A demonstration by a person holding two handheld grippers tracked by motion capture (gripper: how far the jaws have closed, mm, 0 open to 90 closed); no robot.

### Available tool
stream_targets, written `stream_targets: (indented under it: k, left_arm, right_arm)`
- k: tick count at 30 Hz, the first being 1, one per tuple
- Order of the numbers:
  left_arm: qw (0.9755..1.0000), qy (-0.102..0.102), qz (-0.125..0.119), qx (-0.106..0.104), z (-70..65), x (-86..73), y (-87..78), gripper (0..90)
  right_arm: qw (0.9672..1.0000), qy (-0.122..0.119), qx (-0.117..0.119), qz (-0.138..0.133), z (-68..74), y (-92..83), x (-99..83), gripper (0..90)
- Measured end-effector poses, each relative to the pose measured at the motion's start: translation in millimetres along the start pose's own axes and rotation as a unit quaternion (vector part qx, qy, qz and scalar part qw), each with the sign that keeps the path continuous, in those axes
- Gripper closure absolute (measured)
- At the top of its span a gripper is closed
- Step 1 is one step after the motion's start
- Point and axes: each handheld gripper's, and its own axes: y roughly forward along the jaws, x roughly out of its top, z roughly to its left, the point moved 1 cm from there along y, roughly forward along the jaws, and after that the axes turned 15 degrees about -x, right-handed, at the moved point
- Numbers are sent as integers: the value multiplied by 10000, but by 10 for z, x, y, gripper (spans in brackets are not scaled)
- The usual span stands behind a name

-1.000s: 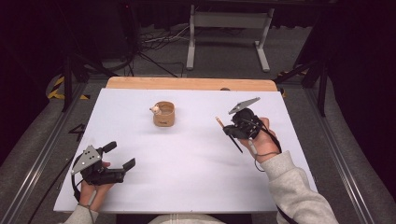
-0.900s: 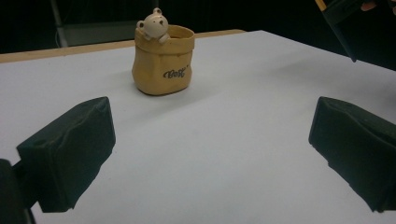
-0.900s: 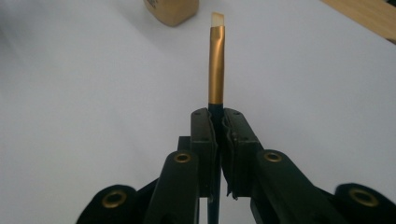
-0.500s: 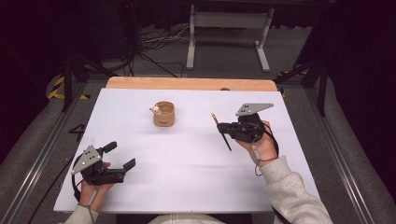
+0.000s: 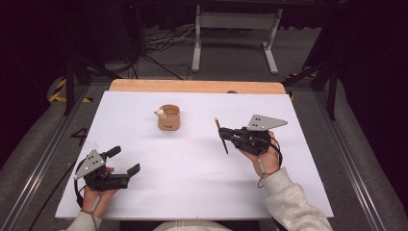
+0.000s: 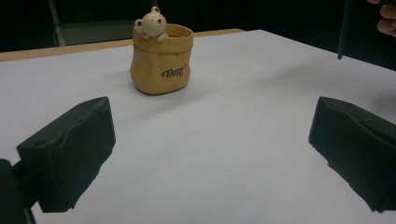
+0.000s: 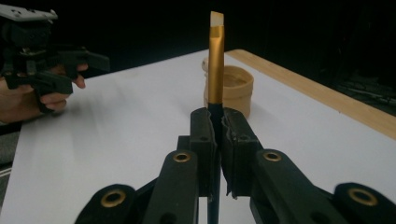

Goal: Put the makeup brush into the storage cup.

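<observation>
White bench (image 5: 192, 192) with a wooden strip along its far edge sat in a dark room. Right of centre in the high view, a thin dark pencil (image 5: 221, 136) with a gold band and pale tip was clamped in the right gripper (image 5: 226, 135), jaws pressed together on its shaft; in the right gripper view it stood upright at frame centre (image 7: 215, 70). Upper middle of the high view held a tan bear pot (image 5: 169, 118), well apart from the pencil, left of it. Lower left, the left gripper (image 5: 123, 160) rested on the bench, jaws wide apart with nothing between them. Stand legs and cables lay on the floor at the top of the frame.
</observation>
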Motion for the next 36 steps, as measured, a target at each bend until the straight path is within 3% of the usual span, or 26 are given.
stream_targets:
  k: [4,9,12,26,31,36]
  left_arm:
    - [10000,-5,-4,-1,-2,1,-2,12]
    - [10000,5,-14,-7,-1,1,-4,13]
    - [10000,-2,-13,-9,1,-2,-2,13]
    - [10000,12,-57,-78,-21,25,48,14]
    - [9996,-123,-150,-184,-7,50,101,25]
    - [9995,-88,-154,-250,-19,91,133,29]
  right_arm:
    - [9988,52,176,-445,70,12,-17,840]
    - [9969,52,329,-718,141,76,-62,839]
    - [9949,181,419,-897,165,122,-106,839]
    - [9885,601,459,-1311,337,316,-209,839]
    - [9892,512,479,-1287,411,363,-218,838]
    - [9903,486,465,-1215,421,385,-243,838]
